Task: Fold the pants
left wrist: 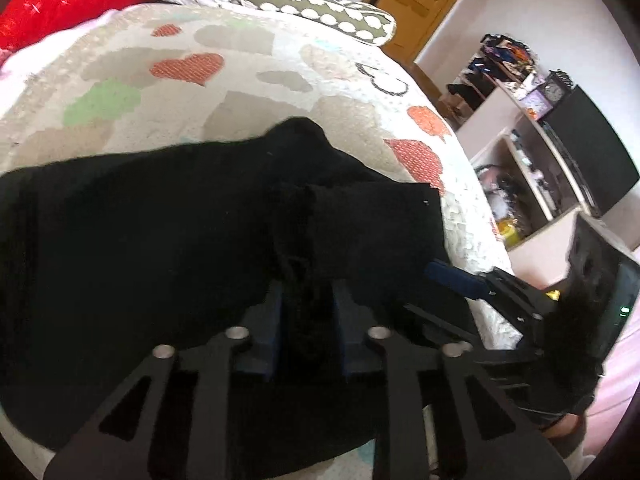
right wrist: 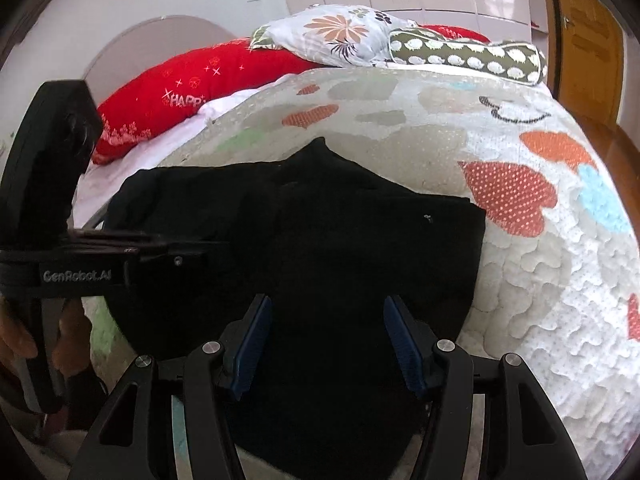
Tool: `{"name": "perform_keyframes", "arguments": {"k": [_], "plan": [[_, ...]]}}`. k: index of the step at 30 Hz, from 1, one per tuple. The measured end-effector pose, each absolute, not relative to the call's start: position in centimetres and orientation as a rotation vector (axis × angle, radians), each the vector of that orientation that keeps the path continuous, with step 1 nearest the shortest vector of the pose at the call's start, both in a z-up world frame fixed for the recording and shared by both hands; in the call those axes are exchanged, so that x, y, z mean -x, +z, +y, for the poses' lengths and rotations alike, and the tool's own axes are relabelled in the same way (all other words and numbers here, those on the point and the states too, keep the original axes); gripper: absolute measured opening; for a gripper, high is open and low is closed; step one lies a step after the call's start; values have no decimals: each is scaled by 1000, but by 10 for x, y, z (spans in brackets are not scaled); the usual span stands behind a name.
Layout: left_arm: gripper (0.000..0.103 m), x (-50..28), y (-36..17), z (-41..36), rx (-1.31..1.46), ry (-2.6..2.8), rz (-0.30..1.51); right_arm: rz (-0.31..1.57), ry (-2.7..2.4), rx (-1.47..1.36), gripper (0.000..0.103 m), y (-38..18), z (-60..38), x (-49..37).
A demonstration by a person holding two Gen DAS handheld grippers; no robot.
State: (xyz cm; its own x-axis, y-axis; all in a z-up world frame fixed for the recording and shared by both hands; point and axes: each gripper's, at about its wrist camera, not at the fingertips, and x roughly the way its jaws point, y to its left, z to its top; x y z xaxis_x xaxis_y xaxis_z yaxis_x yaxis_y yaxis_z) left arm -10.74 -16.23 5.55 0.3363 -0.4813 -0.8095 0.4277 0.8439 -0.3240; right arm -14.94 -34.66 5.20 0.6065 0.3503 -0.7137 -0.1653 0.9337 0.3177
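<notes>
Black pants [left wrist: 160, 216] lie partly folded on the quilted bedspread [left wrist: 168, 80]; they also show in the right wrist view [right wrist: 340, 220]. My left gripper [left wrist: 308, 300] is shut on a bunched fold of the pants near their front edge. My right gripper [right wrist: 326, 332] is open, its blue pads [right wrist: 256, 340] spread wide just above the pants' near part, holding nothing. The right gripper shows in the left wrist view [left wrist: 460, 280] at the right, beside the pants' edge. The left gripper body shows in the right wrist view [right wrist: 80, 264] at the left.
Red pillow [right wrist: 180, 92], floral pillow [right wrist: 332, 36] and dotted bolster [right wrist: 468, 60] lie at the bed's head. The bed edge drops off at the right, with shelves [left wrist: 532, 168], a dark screen [left wrist: 592, 152] and a wooden door [left wrist: 420, 0] beyond.
</notes>
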Motion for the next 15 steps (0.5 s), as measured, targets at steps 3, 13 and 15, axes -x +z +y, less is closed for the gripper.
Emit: {"name": "perform_keyframes", "arguments": {"k": [3, 13, 15], "plan": [[45, 111, 67, -158, 53, -578, 1038, 848, 312, -219, 60, 65, -348, 157], [52, 108, 87, -171, 20, -577, 979, 835, 313, -224, 60, 75, -348, 175], [53, 107, 87, -177, 11, -581, 977, 836, 316, -229, 60, 75, -347, 176]]}}
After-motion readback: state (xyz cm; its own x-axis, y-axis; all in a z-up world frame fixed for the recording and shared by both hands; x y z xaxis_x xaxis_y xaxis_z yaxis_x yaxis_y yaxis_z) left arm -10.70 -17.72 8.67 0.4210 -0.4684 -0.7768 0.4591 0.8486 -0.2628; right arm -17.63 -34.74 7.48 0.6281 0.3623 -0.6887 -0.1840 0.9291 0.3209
